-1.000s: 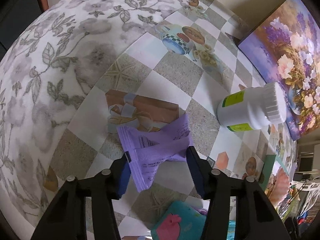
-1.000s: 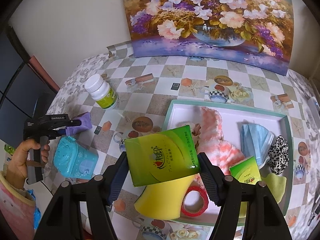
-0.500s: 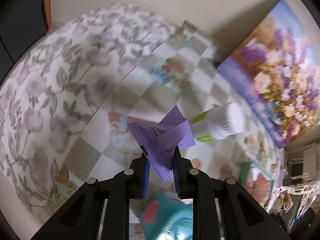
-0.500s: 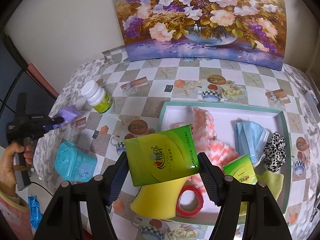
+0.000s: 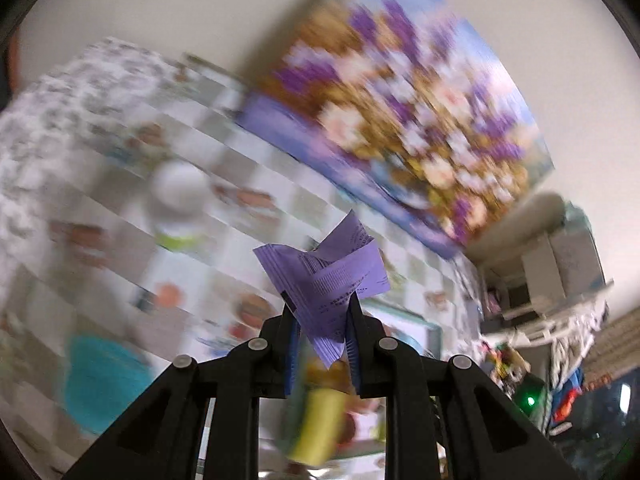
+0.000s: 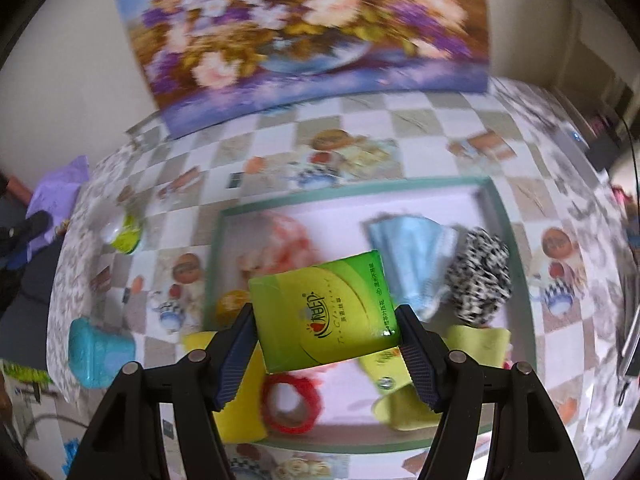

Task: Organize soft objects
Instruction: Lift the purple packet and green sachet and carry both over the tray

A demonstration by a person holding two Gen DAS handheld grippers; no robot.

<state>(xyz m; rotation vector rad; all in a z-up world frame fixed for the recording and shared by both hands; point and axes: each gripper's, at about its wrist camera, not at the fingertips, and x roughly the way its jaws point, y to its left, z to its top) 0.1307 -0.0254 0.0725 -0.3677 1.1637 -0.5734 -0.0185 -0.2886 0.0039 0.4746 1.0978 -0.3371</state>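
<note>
My left gripper is shut on a crumpled purple tissue pack, held up above the checkered table. That same purple pack shows at the far left of the right wrist view. My right gripper is shut on a green tissue pack, held over the green-rimmed tray. In the tray lie a pink knitted piece, a blue face mask, a leopard-print scrunchie, a red tape roll, yellow sponges and a smaller green pack.
A white bottle with a green label and a teal box stand on the table left of the tray. A flower painting leans on the wall behind. Cluttered shelves lie off to the right in the left wrist view.
My left gripper closed on the purple pack, lifted it off the table and swung toward the tray. My right gripper carried the green pack further over the tray.
</note>
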